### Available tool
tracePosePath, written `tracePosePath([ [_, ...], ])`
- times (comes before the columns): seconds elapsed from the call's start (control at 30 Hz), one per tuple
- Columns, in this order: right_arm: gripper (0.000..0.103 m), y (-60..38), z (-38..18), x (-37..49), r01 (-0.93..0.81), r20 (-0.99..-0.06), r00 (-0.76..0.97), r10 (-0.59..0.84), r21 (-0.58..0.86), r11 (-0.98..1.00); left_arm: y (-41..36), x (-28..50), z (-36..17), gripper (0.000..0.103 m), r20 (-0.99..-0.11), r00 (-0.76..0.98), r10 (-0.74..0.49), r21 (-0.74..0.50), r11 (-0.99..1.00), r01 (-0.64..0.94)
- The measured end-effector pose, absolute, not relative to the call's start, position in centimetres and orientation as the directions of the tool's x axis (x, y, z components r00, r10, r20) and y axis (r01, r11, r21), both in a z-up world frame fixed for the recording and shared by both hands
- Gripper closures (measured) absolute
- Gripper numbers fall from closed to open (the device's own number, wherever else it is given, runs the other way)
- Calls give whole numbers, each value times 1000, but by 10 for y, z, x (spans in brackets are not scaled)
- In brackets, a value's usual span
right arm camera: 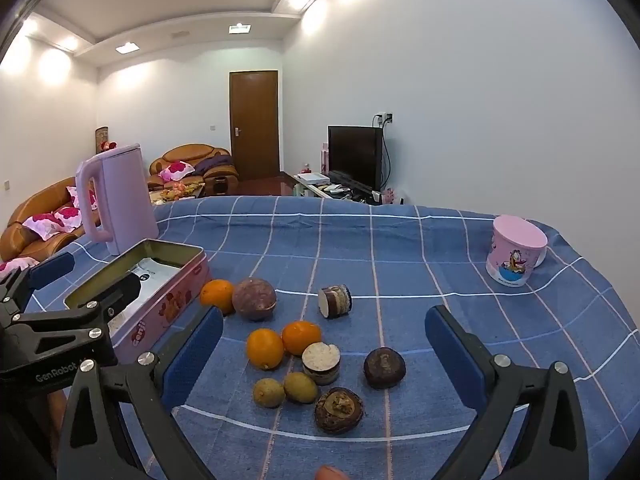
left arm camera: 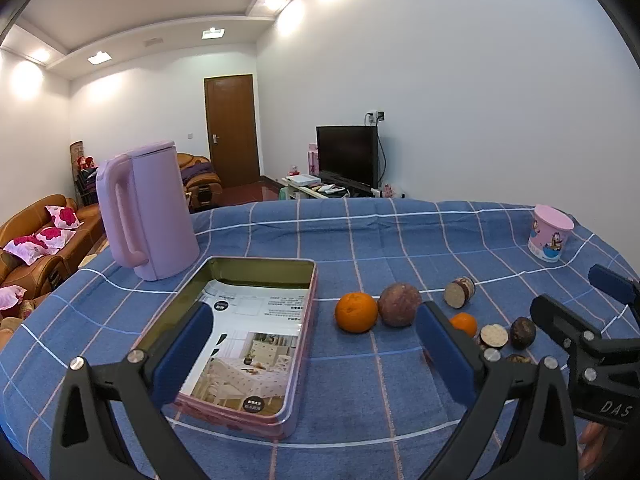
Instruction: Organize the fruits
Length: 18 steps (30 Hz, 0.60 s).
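Left tool wide open, empty, above tin; right tool wide open, empty, above fruits.

Pink kettle near the table's far left edge, cartoon mug upside down near its far right corner, blue checked tablecloth underneath.

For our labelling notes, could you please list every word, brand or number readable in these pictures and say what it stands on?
"DAS" – on the black body of the right claw, seen from the left wrist.
"GenRobot" – on the black body of the left claw, seen from the right wrist.
"senji", roughly – on the pink side of the tin box; uncertain.
Print on the leaflet inside the box: too small to read.
Mug: cartoon picture only, no legible words.
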State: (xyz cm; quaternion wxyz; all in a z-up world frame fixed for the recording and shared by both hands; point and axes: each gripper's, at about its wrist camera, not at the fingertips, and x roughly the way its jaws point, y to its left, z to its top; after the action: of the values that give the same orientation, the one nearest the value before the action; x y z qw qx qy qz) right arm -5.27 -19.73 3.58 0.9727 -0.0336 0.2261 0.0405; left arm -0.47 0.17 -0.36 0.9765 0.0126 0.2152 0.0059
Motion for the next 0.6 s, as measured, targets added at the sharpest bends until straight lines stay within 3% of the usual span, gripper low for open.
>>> tracePosePath([
  [0.6, 1, -197, 34, -54, -97, -444, 893, 67, -43, 994, 3, -4, -4, 0, -421, 907, 17, 26, 1000, -7],
])
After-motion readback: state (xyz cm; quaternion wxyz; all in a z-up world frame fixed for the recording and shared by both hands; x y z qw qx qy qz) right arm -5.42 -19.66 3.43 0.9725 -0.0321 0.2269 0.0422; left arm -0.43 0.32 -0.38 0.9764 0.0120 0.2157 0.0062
